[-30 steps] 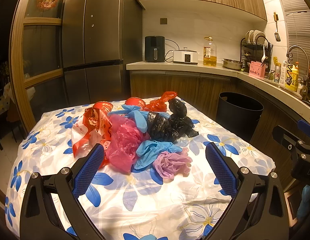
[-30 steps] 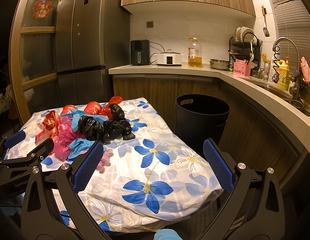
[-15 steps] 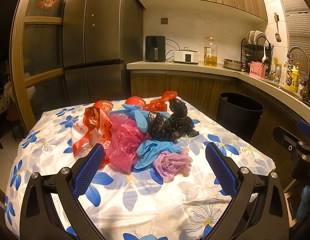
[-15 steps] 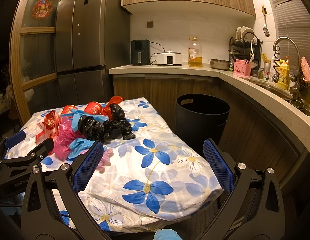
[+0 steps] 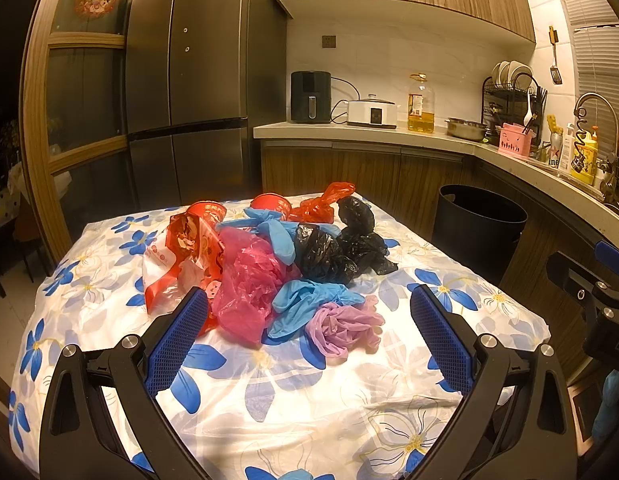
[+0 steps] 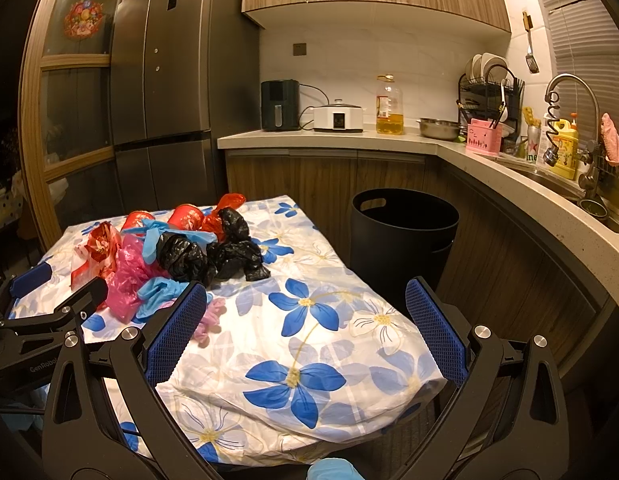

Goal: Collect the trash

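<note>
Nothing has moved — both claws (image 5: pixel 309 336) (image 6: pixel 305 328) gape; black bin's (image 6: pixel 403 236) inside too dark to tell.

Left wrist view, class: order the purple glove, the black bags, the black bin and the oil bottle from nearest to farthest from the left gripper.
1. Purple glove: on the table just ahead of the left gripper, between its fingers.
2. Black bags: mid-table, behind the glove.
3. Black bin: on the floor, right of the table.
4. Oil bottle: on the back counter.
</note>
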Demonstrator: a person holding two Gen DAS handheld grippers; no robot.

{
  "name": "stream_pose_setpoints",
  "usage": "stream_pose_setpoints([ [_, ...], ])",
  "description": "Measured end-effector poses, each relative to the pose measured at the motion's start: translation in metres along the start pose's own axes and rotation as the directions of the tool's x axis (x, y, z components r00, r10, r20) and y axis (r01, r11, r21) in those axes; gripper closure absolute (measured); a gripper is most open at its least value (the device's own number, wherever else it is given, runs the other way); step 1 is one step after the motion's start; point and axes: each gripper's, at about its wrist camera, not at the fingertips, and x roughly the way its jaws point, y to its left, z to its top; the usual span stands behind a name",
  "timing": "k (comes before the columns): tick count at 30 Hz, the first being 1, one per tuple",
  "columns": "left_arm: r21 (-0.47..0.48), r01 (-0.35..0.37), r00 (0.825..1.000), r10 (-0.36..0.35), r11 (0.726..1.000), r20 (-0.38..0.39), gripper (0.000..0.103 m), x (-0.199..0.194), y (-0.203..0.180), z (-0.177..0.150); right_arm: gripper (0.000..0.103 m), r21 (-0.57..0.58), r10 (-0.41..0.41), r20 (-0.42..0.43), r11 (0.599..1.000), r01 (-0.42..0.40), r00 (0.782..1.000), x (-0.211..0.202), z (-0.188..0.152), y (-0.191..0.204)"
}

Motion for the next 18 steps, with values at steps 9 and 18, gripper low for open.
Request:
stream_pose_setpoints([
  [9, -0.015, -0.008, 1.000, 0.008, 1.000, -0.001, 0.006, 0.003, 0.004, -0.001, 0.005, -0.002, 0.006, -0.003, 1.000, -0.006, 1.000, 0.002, 0.000, 0.006],
  [18, -0.065, -0.042, 0.999, 0.041, 0.997, -0.020, 0.006, 0.012, 0.025, -0.012, 0.005, -0.009, 0.040, -0.008, 0.999, -0.040, 0.999, 0.017, -0.004, 0.009],
])
